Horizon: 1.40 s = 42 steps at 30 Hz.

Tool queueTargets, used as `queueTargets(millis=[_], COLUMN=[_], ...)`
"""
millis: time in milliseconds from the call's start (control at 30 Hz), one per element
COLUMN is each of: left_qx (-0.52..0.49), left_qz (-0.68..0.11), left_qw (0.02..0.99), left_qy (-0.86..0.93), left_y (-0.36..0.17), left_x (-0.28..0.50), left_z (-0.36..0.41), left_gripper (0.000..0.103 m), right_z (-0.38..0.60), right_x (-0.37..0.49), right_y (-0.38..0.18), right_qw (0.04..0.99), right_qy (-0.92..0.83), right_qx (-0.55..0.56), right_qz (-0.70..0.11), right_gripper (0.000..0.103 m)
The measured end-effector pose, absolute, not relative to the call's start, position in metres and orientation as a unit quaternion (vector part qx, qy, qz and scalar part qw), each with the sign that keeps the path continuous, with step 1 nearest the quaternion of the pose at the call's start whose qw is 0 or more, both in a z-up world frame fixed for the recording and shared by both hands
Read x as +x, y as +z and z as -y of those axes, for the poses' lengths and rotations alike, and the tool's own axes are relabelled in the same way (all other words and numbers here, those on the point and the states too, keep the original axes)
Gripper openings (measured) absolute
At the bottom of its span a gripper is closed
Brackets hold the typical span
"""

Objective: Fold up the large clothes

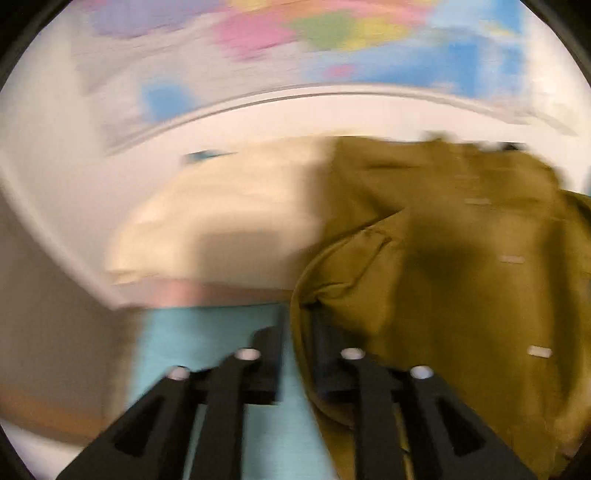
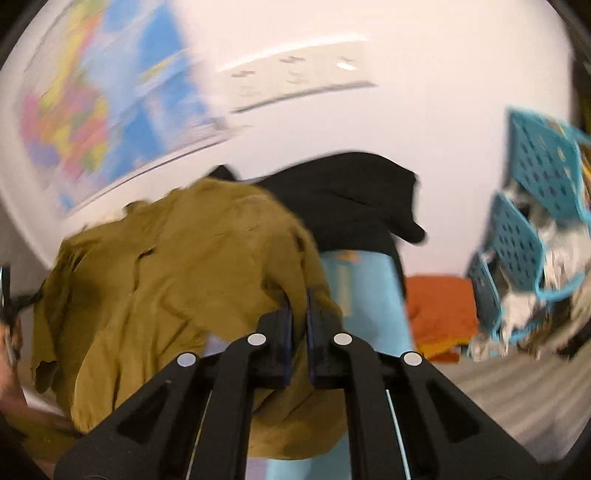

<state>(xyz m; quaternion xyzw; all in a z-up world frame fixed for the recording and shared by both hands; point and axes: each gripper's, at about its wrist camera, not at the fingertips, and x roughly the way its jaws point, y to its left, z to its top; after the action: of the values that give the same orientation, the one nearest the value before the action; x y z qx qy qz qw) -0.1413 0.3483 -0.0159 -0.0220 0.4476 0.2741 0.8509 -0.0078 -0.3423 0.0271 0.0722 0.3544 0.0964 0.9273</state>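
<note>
In the left wrist view, the left gripper (image 1: pixel 295 332) pinches the edge of the olive shirt (image 1: pixel 443 258). The cloth edge sits between the two black fingers, and they look closed on it. The shirt hangs to the right, bunched up, over a light blue surface (image 1: pixel 207 332). A cream folded cloth (image 1: pixel 221 221) lies behind it. A colourful map (image 1: pixel 295 33) is on the wall. The picture is blurry.

I think the shirt needs to be spread flat first. Both hands should pull apart gently so the cloth goes smooth, and neither should let go early.

In the right wrist view, the right gripper (image 2: pixel 299 306) is shut tight on another bit of the olive shirt (image 2: pixel 177 266). The shirt hangs in the air to the left. A black garment (image 2: pixel 354 195) is behind it. An orange cloth (image 2: pixel 439 306) lies lower down.

Teal baskets (image 2: pixel 532 206) with holes stand at the right. They hold white and dark stuff, maybe clothes, but it is too blurry to tell.
</note>
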Motion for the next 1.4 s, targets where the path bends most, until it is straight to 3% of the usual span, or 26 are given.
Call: queueTargets(millis=[67, 133, 167, 233, 367, 400, 500, 633, 667, 700, 733, 800, 933, 1067, 1100, 1200, 1400], left_qx=[0.006, 0.0, -0.013, -0.039, -0.094, -0.091, -0.068, -0.064, -0.067, -0.071, -0.074, -0.073, -0.077, -0.081, -0.077, -0.052, -0.037], left_qz=[-0.466, -0.487, -0.49, -0.471, -0.377, -0.367, -0.36, -0.395, -0.409, -0.42, -0.431, -0.443, -0.458, -0.475, -0.476, -0.476, -0.457], left_qw=[0.803, 0.767, 0.762, 0.784, 0.897, 0.908, 0.927, 0.916, 0.91, 0.905, 0.899, 0.894, 0.885, 0.876, 0.876, 0.878, 0.888], left_qy=[0.371, 0.418, 0.422, 0.404, 0.212, 0.18, 0.079, 0.017, 0.007, 0.001, -0.005, -0.006, 0.005, 0.008, 0.01, 0.012, -0.017], left_y=[-0.03, -0.045, -0.049, -0.043, -0.006, -0.002, -0.004, -0.032, -0.042, -0.05, -0.059, -0.07, -0.085, -0.097, -0.095, -0.092, -0.079], left_x=[-0.147, -0.151, -0.155, -0.166, -0.193, -0.194, -0.183, -0.154, -0.148, -0.141, -0.134, -0.125, -0.123, -0.117, -0.118, -0.118, -0.116], left_z=[-0.373, -0.389, -0.392, -0.385, -0.337, -0.326, -0.276, -0.242, -0.237, -0.235, -0.235, -0.231, -0.228, -0.23, -0.234, -0.225, -0.206], left_gripper=[0.05, 0.057, 0.057, 0.057, 0.083, 0.083, 0.084, 0.084, 0.084, 0.084, 0.084, 0.084, 0.084, 0.084, 0.084, 0.084, 0.084], right_z=[0.348, 0.35, 0.346, 0.34, 0.29, 0.266, 0.205, 0.173, 0.171, 0.173, 0.179, 0.2, 0.263, 0.262, 0.266, 0.264, 0.292], right_x=[0.006, 0.008, 0.001, -0.024, -0.084, -0.095, -0.105, -0.099, -0.099, -0.098, -0.1, -0.111, -0.14, -0.13, -0.126, -0.134, -0.118], right_y=[-0.004, -0.024, -0.023, -0.005, 0.033, 0.032, -0.001, -0.059, -0.066, -0.075, -0.078, -0.067, -0.04, -0.086, -0.084, -0.063, -0.012], right_qw=[0.915, 0.912, 0.916, 0.937, 0.949, 0.938, 0.903, 0.862, 0.857, 0.844, 0.835, 0.831, 0.846, 0.829, 0.828, 0.843, 0.906], right_qy=[0.07, 0.029, 0.014, -0.005, 0.149, 0.2, 0.265, 0.296, 0.3, 0.32, 0.332, 0.346, 0.328, 0.253, 0.258, 0.264, 0.195], right_qx=[0.075, 0.074, 0.076, 0.072, 0.084, 0.06, -0.001, 0.011, 0.02, 0.048, 0.072, 0.124, 0.191, 0.161, 0.163, 0.135, 0.113], right_qz=[-0.39, -0.403, -0.393, -0.343, -0.266, -0.275, -0.338, -0.411, -0.419, -0.427, -0.432, -0.417, -0.375, -0.473, -0.471, -0.449, -0.358], right_gripper=[0.016, 0.054, 0.06, 0.063, 0.079, 0.08, 0.082, 0.078, 0.069, 0.024, 0.013, 0.011, 0.01, 0.013, 0.018, 0.052, 0.065])
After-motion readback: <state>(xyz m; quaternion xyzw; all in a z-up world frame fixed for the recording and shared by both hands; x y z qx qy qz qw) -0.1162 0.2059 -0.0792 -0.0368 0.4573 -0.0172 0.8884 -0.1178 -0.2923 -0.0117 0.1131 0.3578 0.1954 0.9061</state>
